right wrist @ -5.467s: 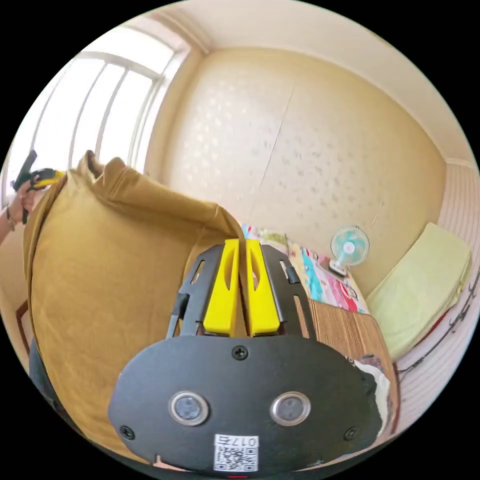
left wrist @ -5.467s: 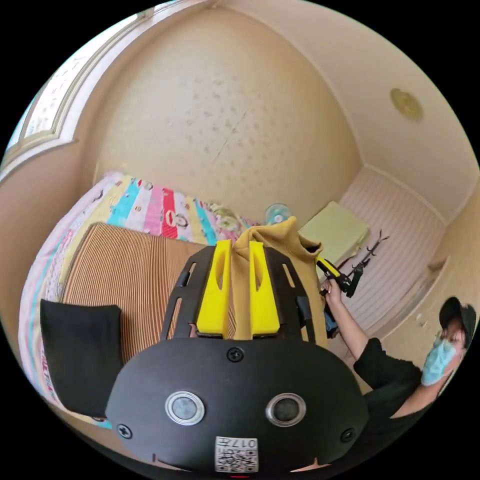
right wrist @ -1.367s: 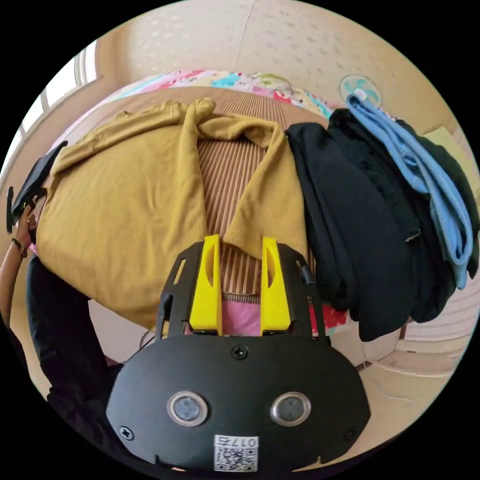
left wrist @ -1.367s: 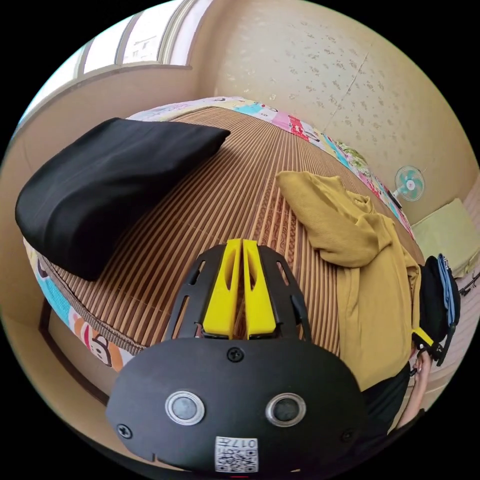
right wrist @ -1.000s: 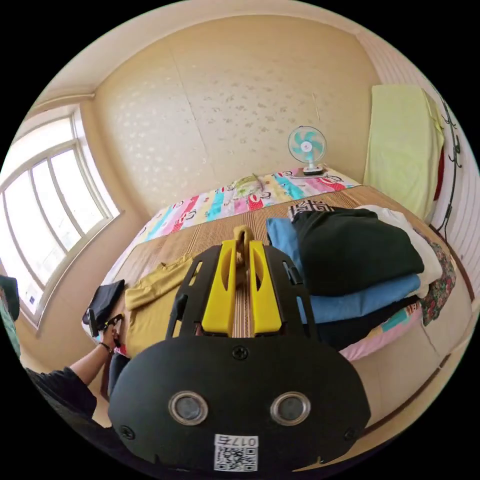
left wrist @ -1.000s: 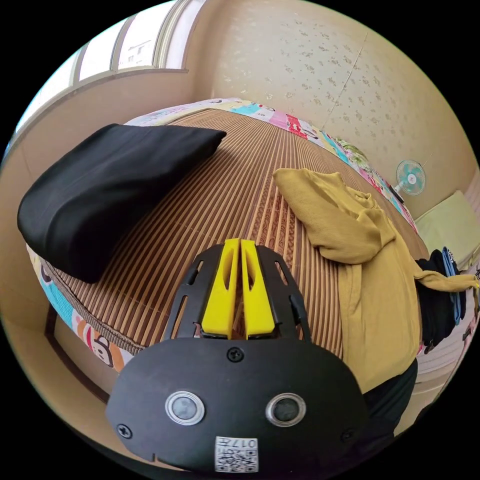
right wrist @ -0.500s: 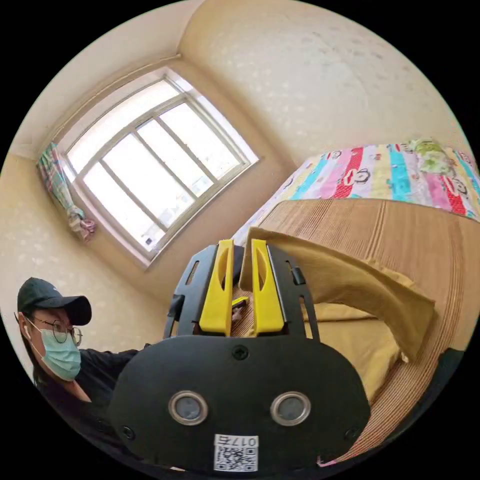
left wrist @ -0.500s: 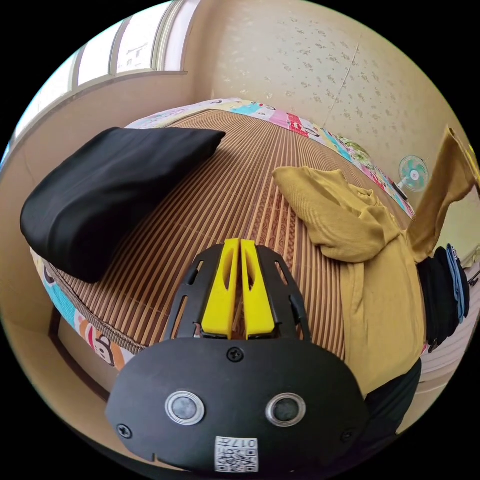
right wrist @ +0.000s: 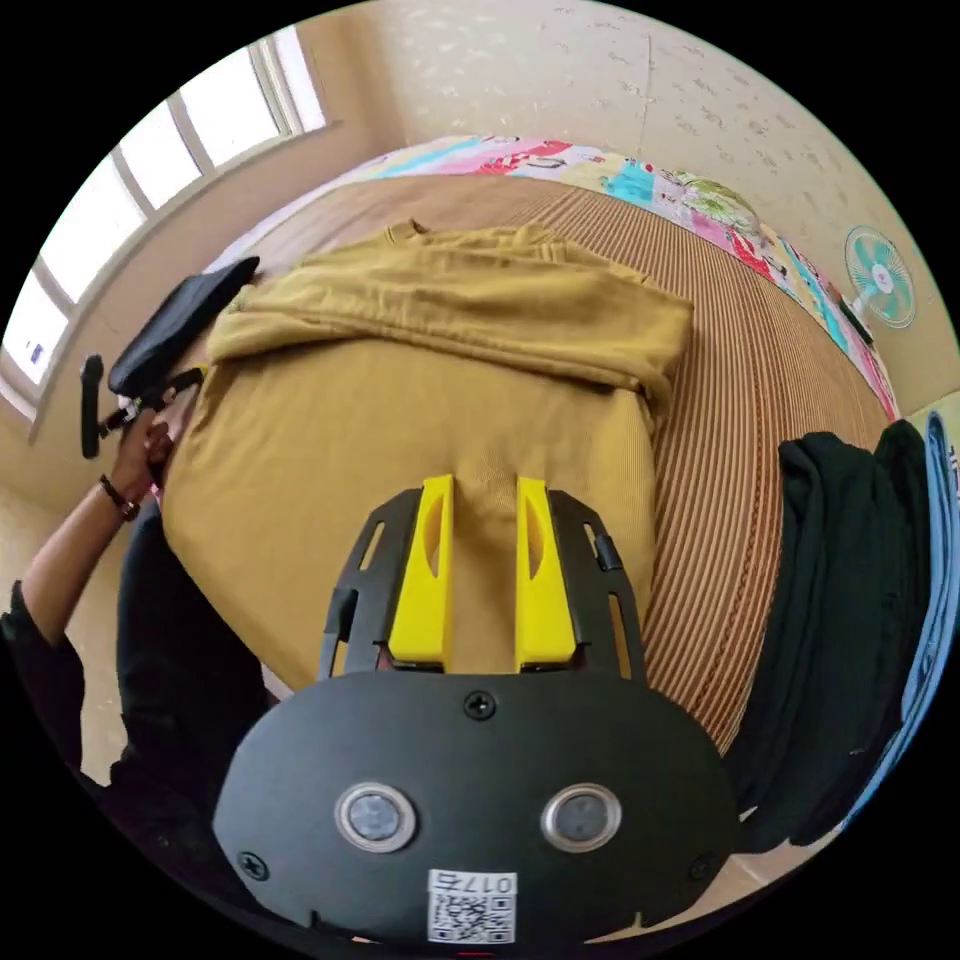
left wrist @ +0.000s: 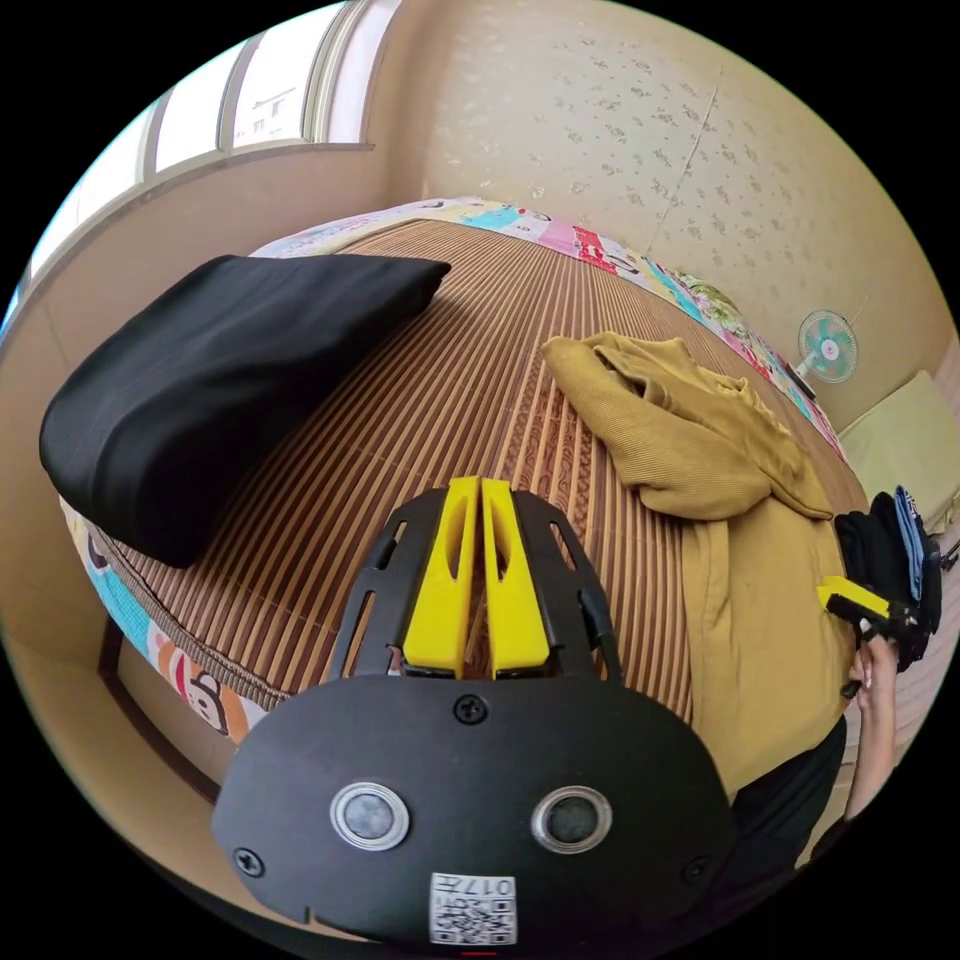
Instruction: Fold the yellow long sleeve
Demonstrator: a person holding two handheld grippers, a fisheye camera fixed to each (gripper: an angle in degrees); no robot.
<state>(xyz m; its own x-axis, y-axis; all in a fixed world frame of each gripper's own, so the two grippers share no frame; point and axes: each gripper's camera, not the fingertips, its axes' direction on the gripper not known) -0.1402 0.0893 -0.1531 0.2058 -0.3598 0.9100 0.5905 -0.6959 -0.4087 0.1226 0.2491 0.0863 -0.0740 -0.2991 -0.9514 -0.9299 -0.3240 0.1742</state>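
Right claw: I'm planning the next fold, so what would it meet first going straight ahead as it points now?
Probably the yellow long sleeve: the open right claw points over its body, though its height above the cloth is unclear.

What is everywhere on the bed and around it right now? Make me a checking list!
Surface: striped woven mat over a colourful cartoon sheet on a bed.
Job's things: yellow long sleeve lies on the mat, both sleeves folded across its upper part, lower edge hanging over the bed's edge.
Clutter: folded black garment at one side; pile of black and blue clothes at the other.
Grippers: left tongs shut, holding nothing, above bare mat; right tongs open over the yellow long sleeve.
Cables: nothing seen.
Surroundings: window, small fan, patterned wall.
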